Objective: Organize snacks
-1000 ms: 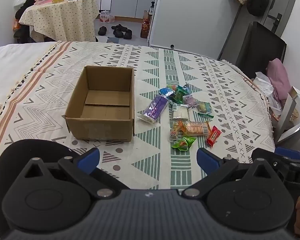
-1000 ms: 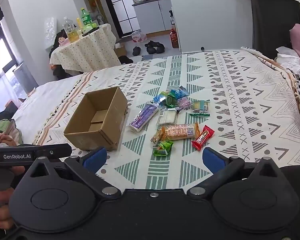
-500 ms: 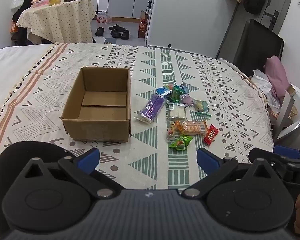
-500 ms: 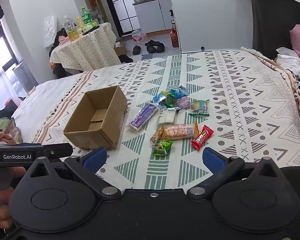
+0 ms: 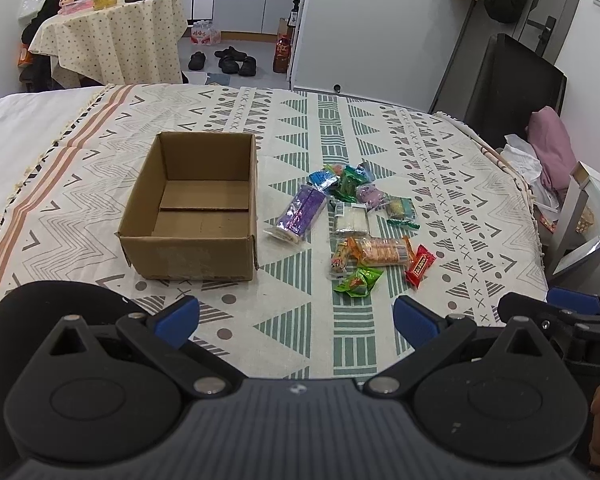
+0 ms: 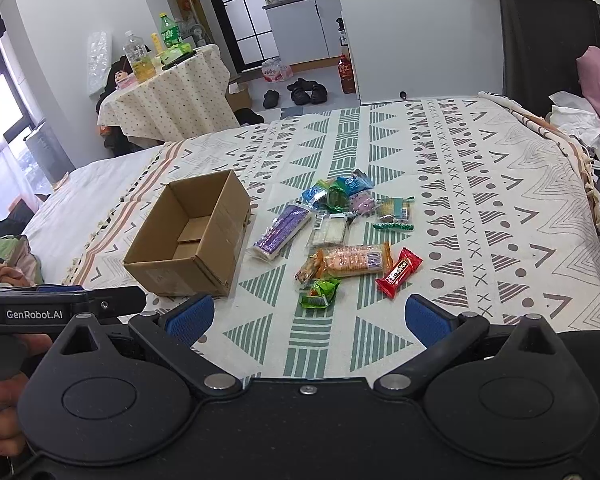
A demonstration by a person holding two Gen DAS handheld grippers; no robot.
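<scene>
1 gripping hand (image 6: 4, 412) in the right-wrist view only

brown box (image 5: 192, 216), green-patterned cloth (image 5: 440, 168), blue fingers (image 5: 176, 316)

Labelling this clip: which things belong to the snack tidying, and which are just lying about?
Job: cardboard box, snack packets, left gripper, right gripper.
Lying about: shoes, bottles on the side table, pink cloth.

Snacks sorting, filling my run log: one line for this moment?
phase: start | left gripper: open | right gripper: open | cardboard box: empty | snacks: loose on bedspread, beside box
</scene>
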